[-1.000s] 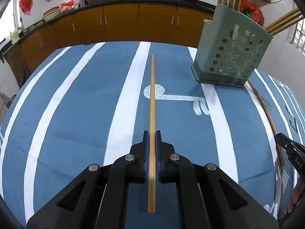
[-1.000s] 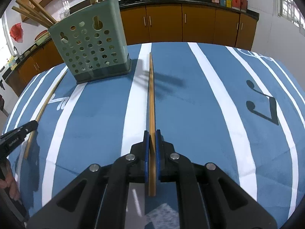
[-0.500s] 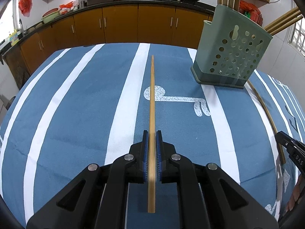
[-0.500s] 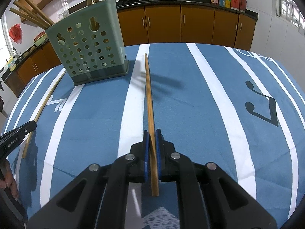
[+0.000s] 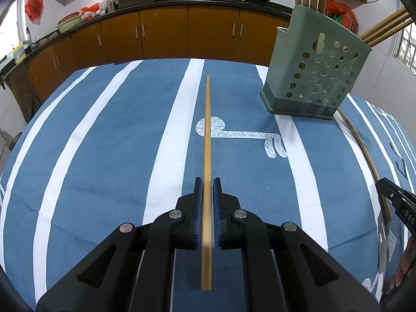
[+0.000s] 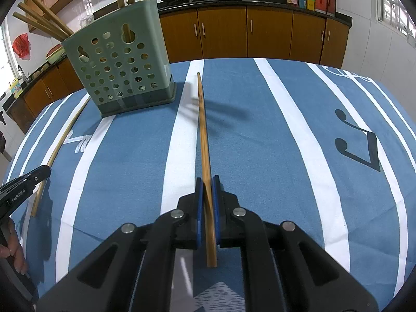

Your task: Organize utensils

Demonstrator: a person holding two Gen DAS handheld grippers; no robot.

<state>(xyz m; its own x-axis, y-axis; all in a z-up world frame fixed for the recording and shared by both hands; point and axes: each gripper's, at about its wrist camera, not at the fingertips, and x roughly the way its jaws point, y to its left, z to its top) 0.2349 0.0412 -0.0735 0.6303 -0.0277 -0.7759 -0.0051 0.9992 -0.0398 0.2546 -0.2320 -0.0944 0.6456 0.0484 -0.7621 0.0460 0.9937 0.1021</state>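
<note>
My left gripper [image 5: 207,182] is shut on a long bamboo chopstick [image 5: 207,130] that points forward above the cloth. My right gripper [image 6: 205,182] is shut on another bamboo chopstick [image 6: 202,130], tilted slightly left toward the holder. A green perforated utensil holder [image 5: 316,75] stands on the table at the right of the left wrist view and at the left of the right wrist view [image 6: 122,70]; several chopsticks stick out of its top. One more chopstick [image 6: 61,143] lies on the cloth beside the holder, also seen in the left wrist view [image 5: 364,150].
The table is covered by a blue cloth with white stripes [image 5: 104,156]. Brown kitchen cabinets [image 6: 234,33] with a dark counter and woks stand behind. The other gripper's tip shows at the edge of each view [image 6: 28,179].
The right gripper has moved closer to the holder and its chopstick has tilted a little to the left. The left gripper has held nearly still with its chopstick.
</note>
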